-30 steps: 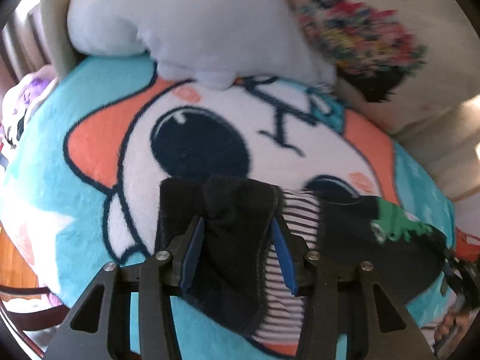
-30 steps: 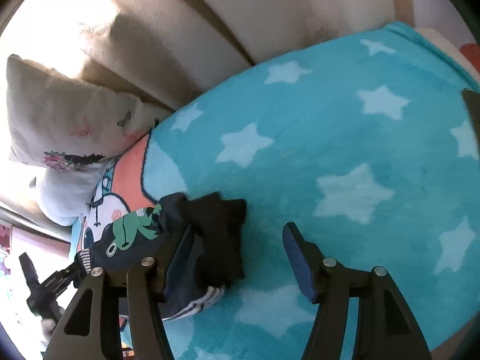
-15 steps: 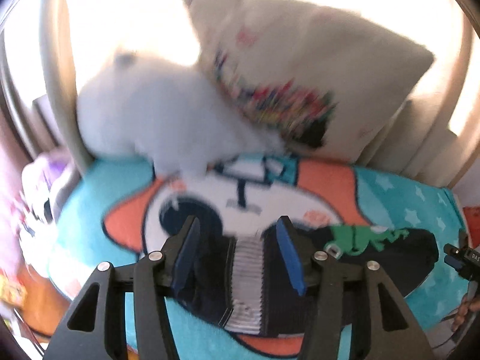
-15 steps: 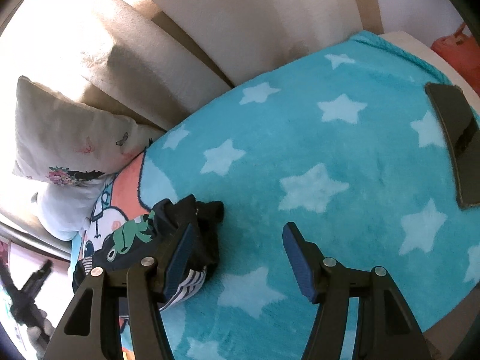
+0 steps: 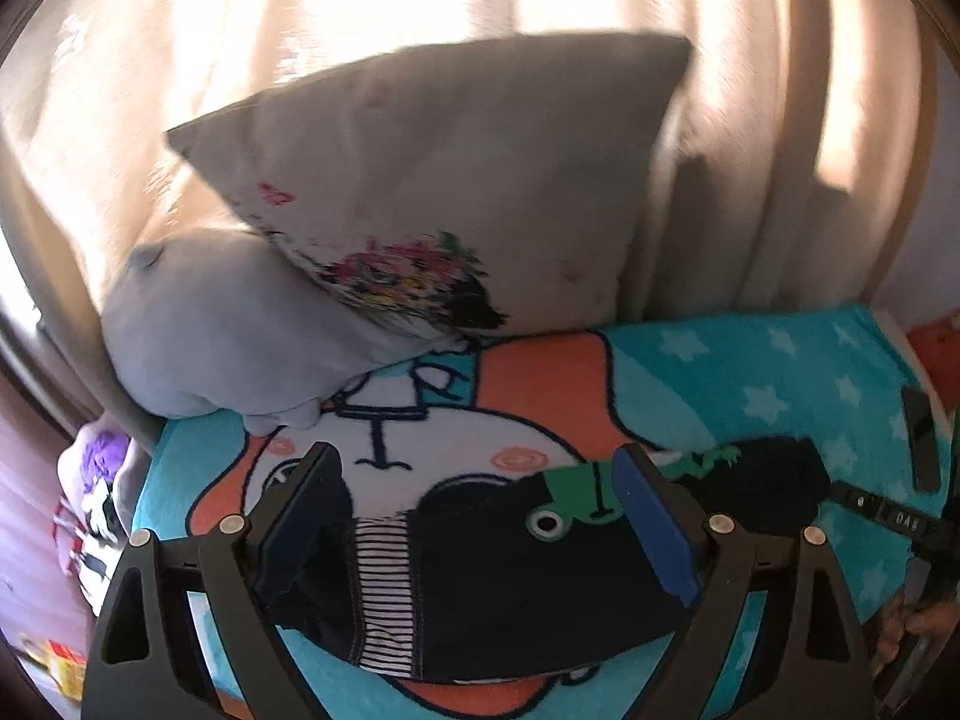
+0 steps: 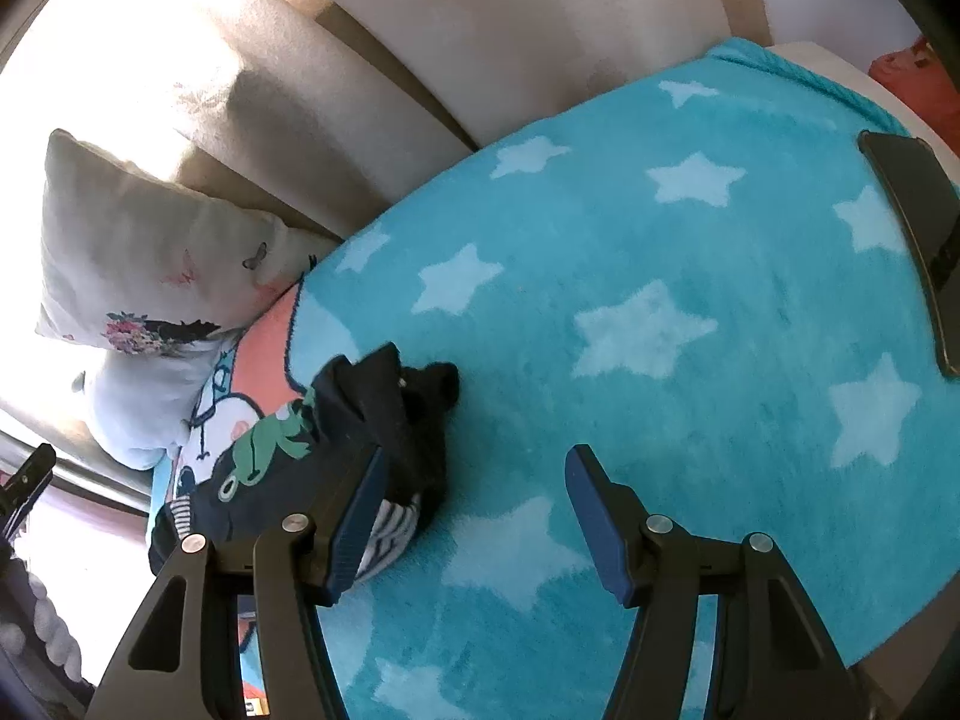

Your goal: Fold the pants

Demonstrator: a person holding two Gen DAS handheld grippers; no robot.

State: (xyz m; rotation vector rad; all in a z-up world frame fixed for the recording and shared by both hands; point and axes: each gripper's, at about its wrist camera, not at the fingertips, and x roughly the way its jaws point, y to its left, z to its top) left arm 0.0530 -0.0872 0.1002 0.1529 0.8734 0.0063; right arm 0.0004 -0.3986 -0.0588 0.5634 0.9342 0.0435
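Observation:
The small dark pants (image 5: pixel 516 600) with a green frog print and a black-and-white striped lining lie folded in a bundle on the turquoise star blanket (image 5: pixel 750 372). My left gripper (image 5: pixel 480 516) is open and empty, raised above the bundle. In the right wrist view the pants (image 6: pixel 360 420) lie at lower left. My right gripper (image 6: pixel 474 504) is open and empty; its left finger hangs over the bundle's right edge, its right finger over bare blanket (image 6: pixel 660 252).
A beige flowered pillow (image 5: pixel 456 192) and a pale plush cushion (image 5: pixel 240 330) lean against the curtain at the back. A dark phone (image 6: pixel 918 228) lies on the blanket's right edge. Clothes (image 5: pixel 96 498) are heaped off the left side.
My left gripper opened, let go of the pants and lifted back. My right gripper also pulled up and back, so more of the blanket and the phone show.

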